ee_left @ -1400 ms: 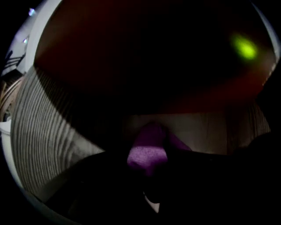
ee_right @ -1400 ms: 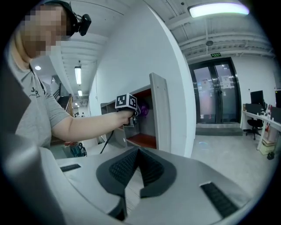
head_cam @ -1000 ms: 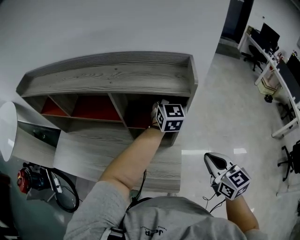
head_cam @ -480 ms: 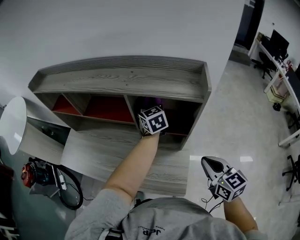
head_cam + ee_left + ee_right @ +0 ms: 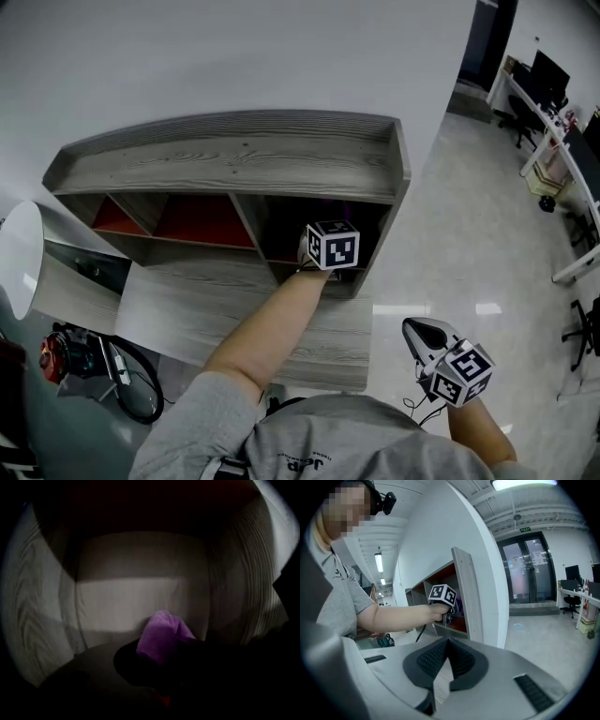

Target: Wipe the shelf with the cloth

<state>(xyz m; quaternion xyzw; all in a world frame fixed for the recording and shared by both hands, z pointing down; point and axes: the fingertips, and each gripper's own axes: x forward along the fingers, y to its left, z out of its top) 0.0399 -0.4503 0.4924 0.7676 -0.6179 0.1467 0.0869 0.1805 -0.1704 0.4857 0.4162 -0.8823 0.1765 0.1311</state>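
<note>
A grey wooden shelf (image 5: 234, 159) with red-backed compartments stands against the white wall. My left gripper (image 5: 331, 251) reaches into its rightmost compartment, and only the marker cube shows from above. In the left gripper view the dark jaws of the left gripper (image 5: 164, 665) are shut on a purple cloth (image 5: 161, 637), which is pressed against the dim grey inner wall (image 5: 126, 597). The right gripper view shows the shelf's side panel (image 5: 466, 597) and a bit of the purple cloth (image 5: 459, 604). My right gripper (image 5: 424, 330) hangs shut over the floor, apart from the shelf; the right gripper (image 5: 446, 641) holds nothing.
A lower grey ledge (image 5: 216, 309) juts out below the compartments. A red tool and black cables (image 5: 84, 361) lie at the lower left beside a white round panel (image 5: 17, 258). Desks and office chairs (image 5: 553, 122) stand far right. Glass doors (image 5: 527, 569) are beyond.
My left gripper slid left in the rightmost compartment, then back to the right with the cloth. The right gripper stayed almost still.
</note>
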